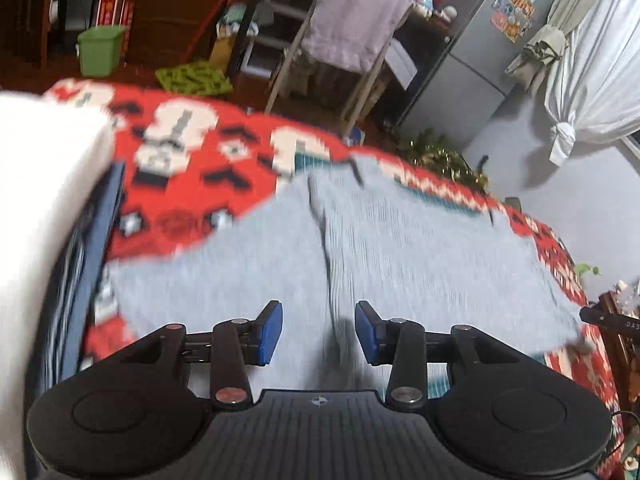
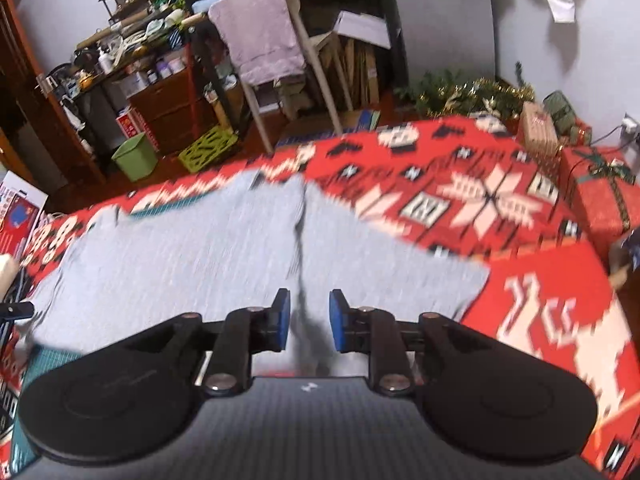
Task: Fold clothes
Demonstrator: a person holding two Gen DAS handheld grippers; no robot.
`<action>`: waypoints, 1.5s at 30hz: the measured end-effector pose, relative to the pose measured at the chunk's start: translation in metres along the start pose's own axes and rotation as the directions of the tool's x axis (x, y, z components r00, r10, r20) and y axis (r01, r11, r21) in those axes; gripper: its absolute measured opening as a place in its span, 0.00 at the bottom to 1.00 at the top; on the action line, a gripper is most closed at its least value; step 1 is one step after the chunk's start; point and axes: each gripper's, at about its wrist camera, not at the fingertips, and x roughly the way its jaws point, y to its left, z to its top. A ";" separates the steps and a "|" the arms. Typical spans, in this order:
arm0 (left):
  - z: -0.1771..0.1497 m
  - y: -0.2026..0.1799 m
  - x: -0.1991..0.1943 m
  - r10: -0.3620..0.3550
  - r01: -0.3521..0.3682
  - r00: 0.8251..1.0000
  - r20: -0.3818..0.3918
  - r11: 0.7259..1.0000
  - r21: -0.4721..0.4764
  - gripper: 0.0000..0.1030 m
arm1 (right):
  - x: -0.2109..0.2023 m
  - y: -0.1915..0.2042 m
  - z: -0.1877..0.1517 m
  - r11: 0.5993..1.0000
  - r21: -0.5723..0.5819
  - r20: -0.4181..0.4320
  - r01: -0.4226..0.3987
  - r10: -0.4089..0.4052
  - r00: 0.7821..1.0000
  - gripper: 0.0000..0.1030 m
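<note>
A light grey ribbed garment lies spread flat on a red patterned blanket, with a dark seam or fold line running down its middle. My left gripper hovers open just above the garment's near part, blue pads apart, nothing between them. In the right wrist view the same grey garment lies on the blanket, and my right gripper stands open over its centre line, holding nothing. Both views are motion-blurred.
A white folded cloth and a dark blue item sit at the left. Wrapped gift boxes stand at the blanket's right edge. Beyond the bed are a chair draped with a lilac towel, a green bin, shelves and a fridge.
</note>
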 end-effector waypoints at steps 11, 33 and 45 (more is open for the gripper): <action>-0.021 0.000 -0.008 0.018 -0.018 1.000 -0.001 0.999 0.027 0.13 | -0.007 -0.003 -0.033 0.998 0.043 -0.048 0.051 -0.049 0.998 0.06; -0.028 -0.004 -0.011 0.003 -0.003 1.000 0.013 1.000 0.026 0.06 | -0.008 -0.001 -0.032 0.998 0.039 -0.015 0.042 -0.041 0.999 0.03; -0.046 -0.007 -0.058 -0.003 0.003 1.000 0.010 0.999 0.044 0.06 | -0.053 0.005 -0.049 0.999 0.041 -0.018 0.008 -0.007 1.000 0.02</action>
